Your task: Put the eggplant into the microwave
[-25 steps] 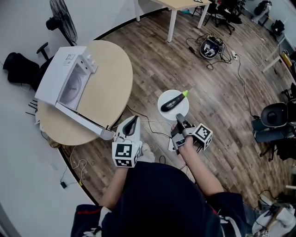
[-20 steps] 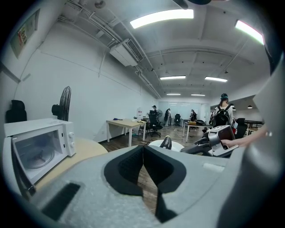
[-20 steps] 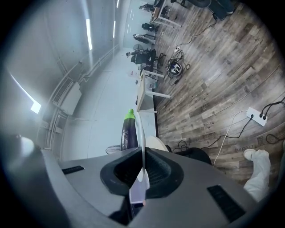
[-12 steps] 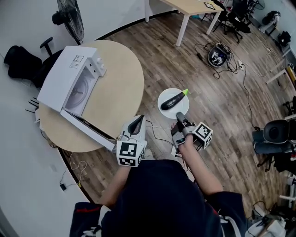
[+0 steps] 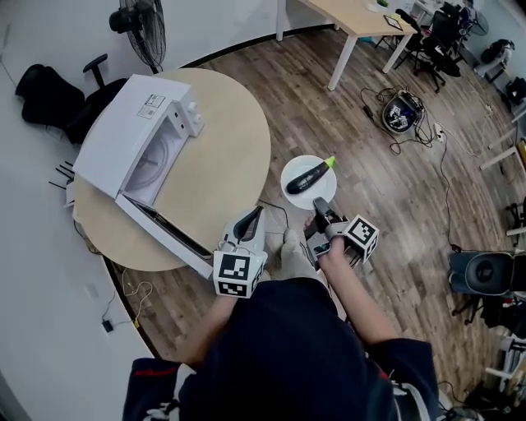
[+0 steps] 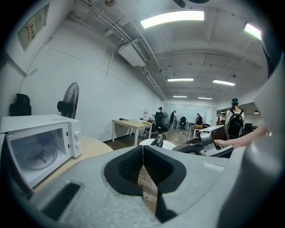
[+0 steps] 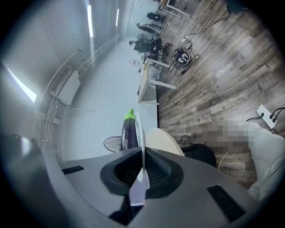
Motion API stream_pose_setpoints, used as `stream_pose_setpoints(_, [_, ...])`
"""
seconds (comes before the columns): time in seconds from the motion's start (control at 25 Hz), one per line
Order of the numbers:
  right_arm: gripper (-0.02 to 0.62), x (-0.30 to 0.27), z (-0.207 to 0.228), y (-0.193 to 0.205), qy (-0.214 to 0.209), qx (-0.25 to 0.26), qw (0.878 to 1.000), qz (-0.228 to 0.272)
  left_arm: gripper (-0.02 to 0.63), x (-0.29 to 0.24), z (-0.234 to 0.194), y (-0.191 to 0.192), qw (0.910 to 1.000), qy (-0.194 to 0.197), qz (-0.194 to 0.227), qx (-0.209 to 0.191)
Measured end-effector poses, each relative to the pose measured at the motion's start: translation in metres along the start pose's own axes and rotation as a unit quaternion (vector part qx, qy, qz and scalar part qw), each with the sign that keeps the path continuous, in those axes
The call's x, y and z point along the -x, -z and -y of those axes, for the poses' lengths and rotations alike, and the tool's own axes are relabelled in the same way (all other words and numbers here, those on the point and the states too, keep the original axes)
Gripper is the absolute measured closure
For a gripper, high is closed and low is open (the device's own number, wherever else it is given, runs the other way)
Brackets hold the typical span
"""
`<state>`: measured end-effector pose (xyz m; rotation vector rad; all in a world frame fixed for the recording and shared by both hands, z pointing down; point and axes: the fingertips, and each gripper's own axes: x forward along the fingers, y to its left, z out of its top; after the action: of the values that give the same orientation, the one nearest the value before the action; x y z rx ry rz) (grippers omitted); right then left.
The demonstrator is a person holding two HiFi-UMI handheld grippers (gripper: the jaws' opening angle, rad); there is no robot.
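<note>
Head view: right claw (image 5: 318,207) clamps plate (image 5: 297,168) rim, eggplant (image 5: 310,175) lying on it; left claw (image 5: 256,213) pressed together

An office: desk (image 5: 362,16), swivel chairs (image 5: 448,25), loose cables (image 5: 408,123) on wooden floor (image 5: 386,197)

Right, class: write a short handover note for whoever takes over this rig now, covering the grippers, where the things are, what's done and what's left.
Left gripper: shut, empty, by the round table's edge.
Right gripper: shut on the rim of the white plate, held above the floor.
Eggplant: lying on that plate.
Microwave: on the table, door open.
Done: door open, plate lifted.
Left: carry the plate over and put the eggplant inside.
</note>
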<state>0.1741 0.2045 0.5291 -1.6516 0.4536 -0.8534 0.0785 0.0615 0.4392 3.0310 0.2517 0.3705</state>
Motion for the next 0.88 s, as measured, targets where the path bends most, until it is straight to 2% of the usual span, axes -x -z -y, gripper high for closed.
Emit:
stream_pose_setpoints(0.28, [0.575, -0.064, -0.017, 0.006, -0.013, 0.004, 0.998, -0.058, 0.589, -0.016, -0.032, -0.006, 0.9982, -0.057, 0.004, 0.021])
stream_pose_setpoints(0.52, [0.575, -0.130, -0.035, 0.027, -0.013, 0.025, 0.989, -0.144, 0.588, -0.031, -0.063, -0.010, 0.9915, -0.122, -0.001, 0.044])
stream_pose_setpoints(0.68, [0.575, -0.172, -0.049, 0.044, -0.024, 0.035, 0.978, -0.203, 0.588, -0.037, -0.089, -0.010, 0.9828, -0.175, -0.001, 0.060])
stream_pose_setpoints(0.88, [0.575, -0.210, -0.053, 0.065, -0.009, 0.052, 0.961, -0.271, 0.589, -0.033, -0.121, -0.008, 0.9647, -0.249, 0.001, 0.086])
